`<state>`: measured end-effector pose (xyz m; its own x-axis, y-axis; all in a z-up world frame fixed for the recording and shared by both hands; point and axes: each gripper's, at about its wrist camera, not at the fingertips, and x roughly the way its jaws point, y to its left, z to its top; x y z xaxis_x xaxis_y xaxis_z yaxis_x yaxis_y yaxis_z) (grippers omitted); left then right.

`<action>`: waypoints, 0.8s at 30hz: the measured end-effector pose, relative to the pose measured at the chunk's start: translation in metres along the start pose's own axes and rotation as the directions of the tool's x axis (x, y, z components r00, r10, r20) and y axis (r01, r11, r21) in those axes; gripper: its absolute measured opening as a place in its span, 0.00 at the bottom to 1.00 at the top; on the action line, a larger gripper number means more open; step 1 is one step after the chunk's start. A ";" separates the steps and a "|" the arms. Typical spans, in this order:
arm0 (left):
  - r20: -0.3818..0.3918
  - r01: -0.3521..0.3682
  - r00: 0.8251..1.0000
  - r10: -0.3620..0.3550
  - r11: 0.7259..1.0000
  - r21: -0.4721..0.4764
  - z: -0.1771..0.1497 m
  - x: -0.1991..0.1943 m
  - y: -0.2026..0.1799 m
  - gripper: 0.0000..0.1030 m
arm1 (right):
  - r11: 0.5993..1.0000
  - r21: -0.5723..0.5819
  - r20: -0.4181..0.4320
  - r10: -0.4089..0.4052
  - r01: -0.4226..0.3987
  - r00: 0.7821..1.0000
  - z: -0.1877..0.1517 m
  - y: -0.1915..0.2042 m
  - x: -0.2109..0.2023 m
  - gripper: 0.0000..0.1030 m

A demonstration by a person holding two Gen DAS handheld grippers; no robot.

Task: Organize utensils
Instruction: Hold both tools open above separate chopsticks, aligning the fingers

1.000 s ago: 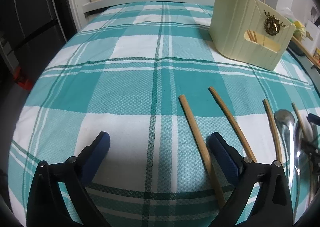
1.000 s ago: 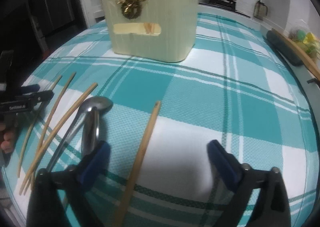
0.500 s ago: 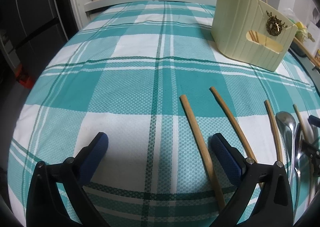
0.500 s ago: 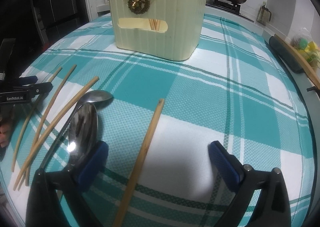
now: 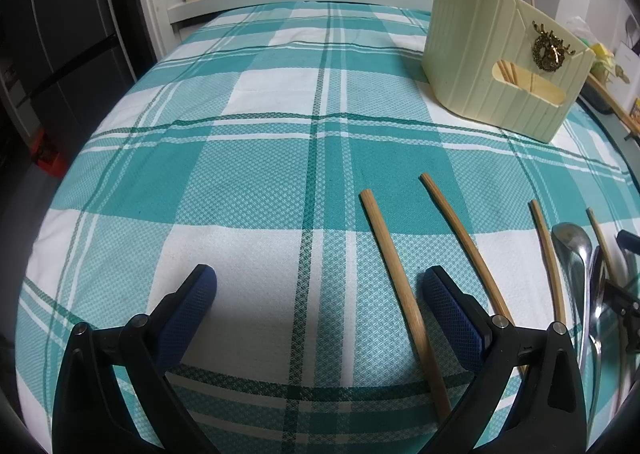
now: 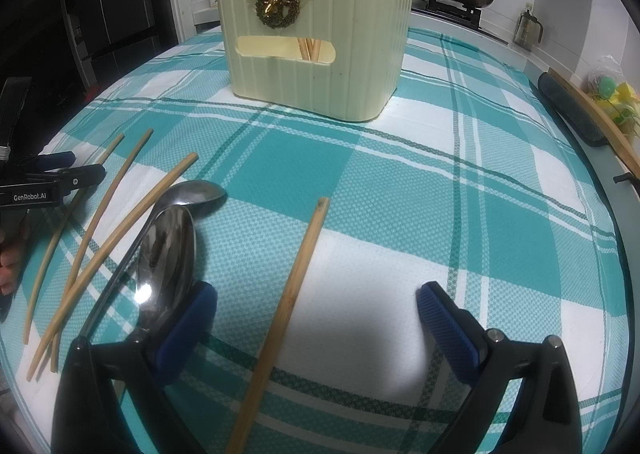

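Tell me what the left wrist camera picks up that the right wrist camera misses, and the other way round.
Only the left wrist view shows the open left gripper head-on, with one wooden chopstick running between its blue fingers. Only the right wrist view shows the open right gripper head-on, with a single wooden chopstick between its fingers, and a dark roll at the table's right edge. Both show the teal plaid tablecloth, the cream ribbed utensil holder with its gold ornament and chopsticks inside, and the metal spoons beside loose chopsticks.
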<state>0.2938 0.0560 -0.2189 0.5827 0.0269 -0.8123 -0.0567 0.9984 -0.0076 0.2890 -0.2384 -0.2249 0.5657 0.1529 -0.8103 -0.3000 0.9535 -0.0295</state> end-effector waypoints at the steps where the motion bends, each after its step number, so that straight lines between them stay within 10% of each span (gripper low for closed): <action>1: 0.000 0.000 1.000 0.000 1.000 0.000 0.000 0.000 0.000 1.00 | 1.000 0.000 0.000 0.000 0.000 1.000 0.000 0.000 0.000 1.00; 24: 0.000 -0.006 1.000 0.006 1.000 -0.004 -0.001 -0.001 0.000 1.00 | 1.000 0.000 0.000 0.000 0.000 1.000 0.000 0.000 0.000 1.00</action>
<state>0.2925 0.0557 -0.2190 0.5825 0.0330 -0.8122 -0.0631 0.9980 -0.0048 0.2890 -0.2383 -0.2250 0.5660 0.1530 -0.8101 -0.3002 0.9534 -0.0296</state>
